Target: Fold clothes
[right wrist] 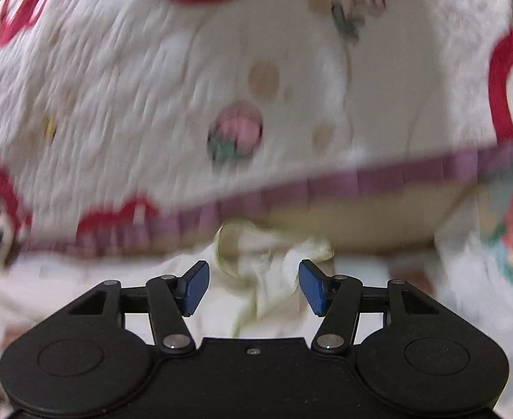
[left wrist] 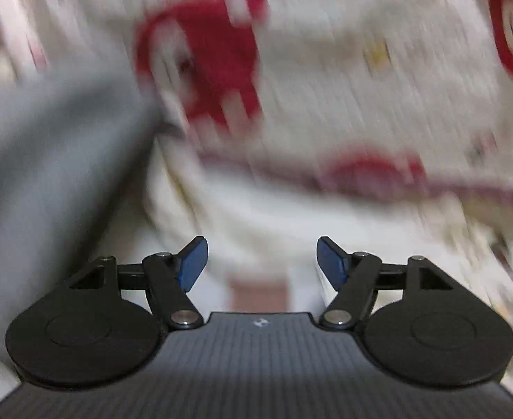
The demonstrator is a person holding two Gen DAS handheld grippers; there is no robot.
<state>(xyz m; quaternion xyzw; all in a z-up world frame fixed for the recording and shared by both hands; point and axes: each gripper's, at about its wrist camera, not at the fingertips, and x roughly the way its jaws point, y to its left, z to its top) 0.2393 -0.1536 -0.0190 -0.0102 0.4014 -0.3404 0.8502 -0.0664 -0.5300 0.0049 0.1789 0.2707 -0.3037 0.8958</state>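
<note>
Both views are motion-blurred. The left gripper (left wrist: 261, 262) has its jaws spread wide, empty, above white red-printed quilted fabric (left wrist: 326, 80). The right gripper (right wrist: 253, 286) has jaws parted around a crumpled pale cream garment (right wrist: 263, 262), not clamping it.

A white quilted bedspread (right wrist: 145, 80) printed with red shapes, a pink strawberry and small flowers fills both views, heavily blurred. A purple trim band (right wrist: 378, 178) edges it, with tan bedding (right wrist: 361, 223) beneath. Light is soft and even, indoor

Left tool (left wrist: 261, 262), right tool (right wrist: 253, 284): black linkage arms, silver pivot screws, blue ribbed fingertips (left wrist: 193, 262), ridged body.
</note>
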